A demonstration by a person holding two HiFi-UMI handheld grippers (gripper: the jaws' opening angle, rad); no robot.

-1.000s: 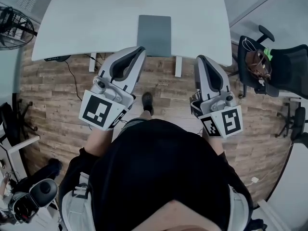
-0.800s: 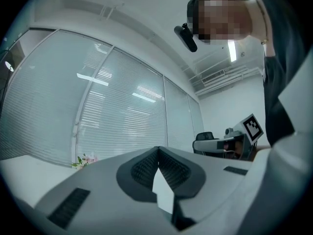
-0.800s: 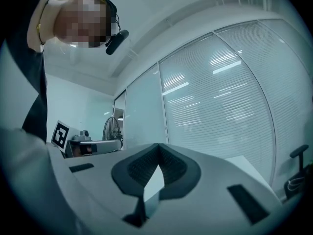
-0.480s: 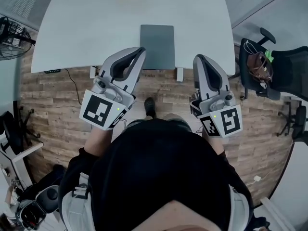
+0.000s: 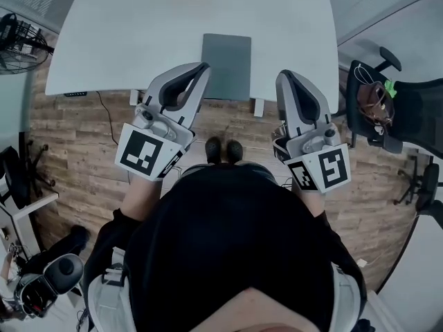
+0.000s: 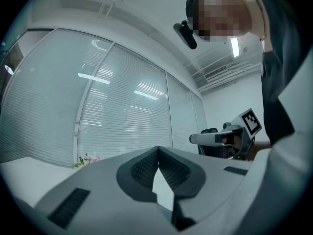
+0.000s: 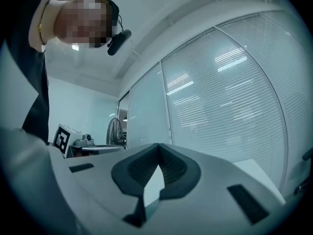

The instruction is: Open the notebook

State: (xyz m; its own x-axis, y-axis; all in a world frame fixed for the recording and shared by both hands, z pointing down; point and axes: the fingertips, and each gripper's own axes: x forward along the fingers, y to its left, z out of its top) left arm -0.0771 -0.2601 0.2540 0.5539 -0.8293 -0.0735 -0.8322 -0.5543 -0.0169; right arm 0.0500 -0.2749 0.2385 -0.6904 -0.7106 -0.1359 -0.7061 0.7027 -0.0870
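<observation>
In the head view the notebook (image 5: 226,66) lies closed and flat in the upper middle of the frame. Its grey cover rests on the white table (image 5: 118,40), with its lower edge close to the table's near rim.

The left gripper (image 5: 203,68) reaches up from the lower left. Its tip sits just beside the notebook's left edge, near the lower left corner; whether it touches the cover cannot be told. The right gripper (image 5: 283,77) points up at the right of the notebook, its tip clearly apart from the right edge and at the table's near rim. The notebook thus sits between the two tips, closer to the left one.

The left gripper view shows that claw's jaws pressed together at their tips with nothing between them. The right gripper view shows the same for the right claw, closed and empty.

A fan (image 5: 17,30) stands at the upper left and an office chair (image 5: 398,109) at the right edge. The person's shoes (image 5: 223,149) rest on the wooden floor (image 5: 76,151), below the notebook and between the grippers.
</observation>
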